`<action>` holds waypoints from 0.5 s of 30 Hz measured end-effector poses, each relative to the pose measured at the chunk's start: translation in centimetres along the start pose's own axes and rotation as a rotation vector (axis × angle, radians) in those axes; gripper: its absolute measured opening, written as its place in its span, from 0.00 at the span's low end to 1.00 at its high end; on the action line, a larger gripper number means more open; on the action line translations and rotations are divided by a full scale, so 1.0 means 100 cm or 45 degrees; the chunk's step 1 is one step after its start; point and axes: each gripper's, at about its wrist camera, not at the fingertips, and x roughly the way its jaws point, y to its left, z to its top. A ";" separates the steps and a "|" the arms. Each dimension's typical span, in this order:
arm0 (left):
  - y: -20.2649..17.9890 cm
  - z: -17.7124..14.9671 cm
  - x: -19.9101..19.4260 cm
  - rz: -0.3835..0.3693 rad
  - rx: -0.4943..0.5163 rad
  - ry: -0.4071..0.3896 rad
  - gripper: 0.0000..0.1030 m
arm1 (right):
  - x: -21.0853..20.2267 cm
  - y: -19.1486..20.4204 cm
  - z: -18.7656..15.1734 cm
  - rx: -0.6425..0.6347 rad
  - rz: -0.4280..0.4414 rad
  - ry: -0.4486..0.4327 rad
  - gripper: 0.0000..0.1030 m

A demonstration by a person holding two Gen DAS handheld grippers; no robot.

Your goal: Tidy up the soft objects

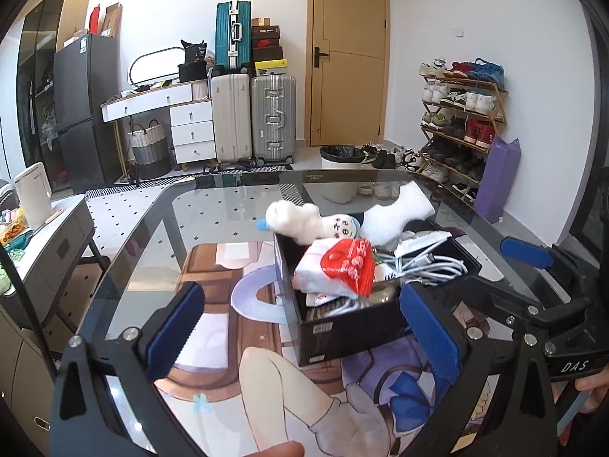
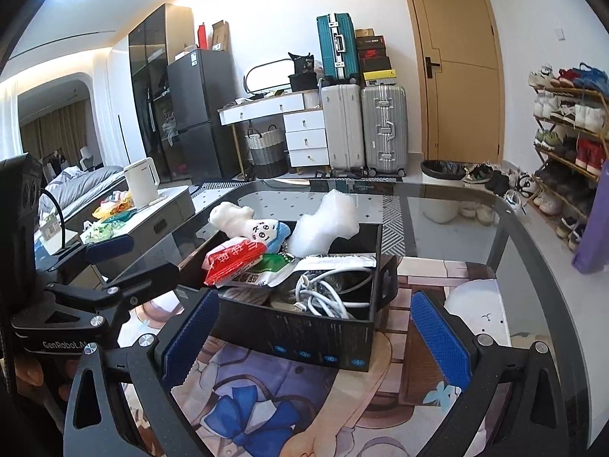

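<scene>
A black box [image 1: 342, 327] [image 2: 304, 337] stands on the glass table. It holds a white plush toy with a face [image 1: 304, 222] [image 2: 247, 224], a white fluffy sock [image 1: 396, 213] [image 2: 327, 224], red and white snack packets [image 1: 346, 266] [image 2: 236, 259] and a coil of white cable [image 1: 430, 266] [image 2: 327, 289]. My left gripper [image 1: 300, 331] is open and empty, its blue pads on either side of the box's near corner. My right gripper [image 2: 316, 337] is open and empty, just in front of the box's near wall.
The glass table [image 1: 152, 243] [image 2: 475, 228] lies over a printed anime mat. A side table with a white kettle [image 1: 34, 194] [image 2: 142, 182] stands to the left. Suitcases, drawers, a bin [image 1: 338, 171] and a shoe rack [image 1: 460, 122] stand beyond.
</scene>
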 end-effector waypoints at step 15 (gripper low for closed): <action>-0.003 -0.025 0.001 0.011 -0.008 -0.016 1.00 | -0.009 -0.001 -0.019 -0.015 -0.035 -0.056 0.99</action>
